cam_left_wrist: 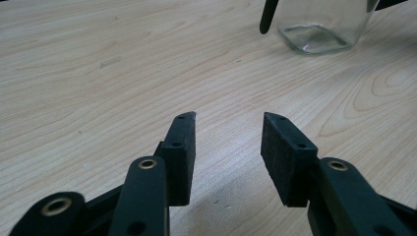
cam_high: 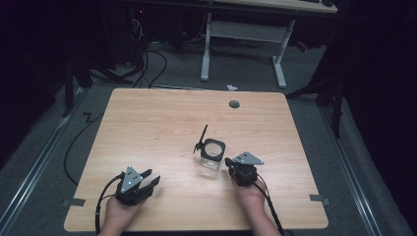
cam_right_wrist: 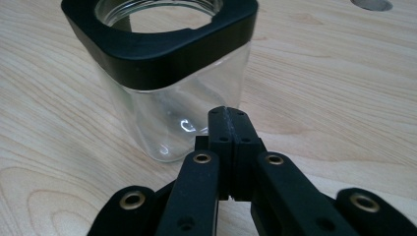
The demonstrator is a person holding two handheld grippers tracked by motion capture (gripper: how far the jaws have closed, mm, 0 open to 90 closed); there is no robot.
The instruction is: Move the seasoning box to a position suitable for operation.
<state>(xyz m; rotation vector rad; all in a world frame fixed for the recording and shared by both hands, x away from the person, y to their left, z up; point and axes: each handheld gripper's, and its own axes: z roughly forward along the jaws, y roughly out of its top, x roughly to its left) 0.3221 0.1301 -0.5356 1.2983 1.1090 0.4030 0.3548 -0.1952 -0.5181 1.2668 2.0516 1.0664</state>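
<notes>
Left tongs (cam_high: 153,180) rest spread on the wooden surface (cam_high: 162,123); right tongs (cam_high: 227,162) are pressed together, empty, just beside the glass jar (cam_high: 212,154) mid-surface. This looks like an approach: next, the right tongs likely must spread to grasp it.

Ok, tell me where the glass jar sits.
In the high view the glass jar stands right of the table's centre, just ahead of the right gripper.
</notes>
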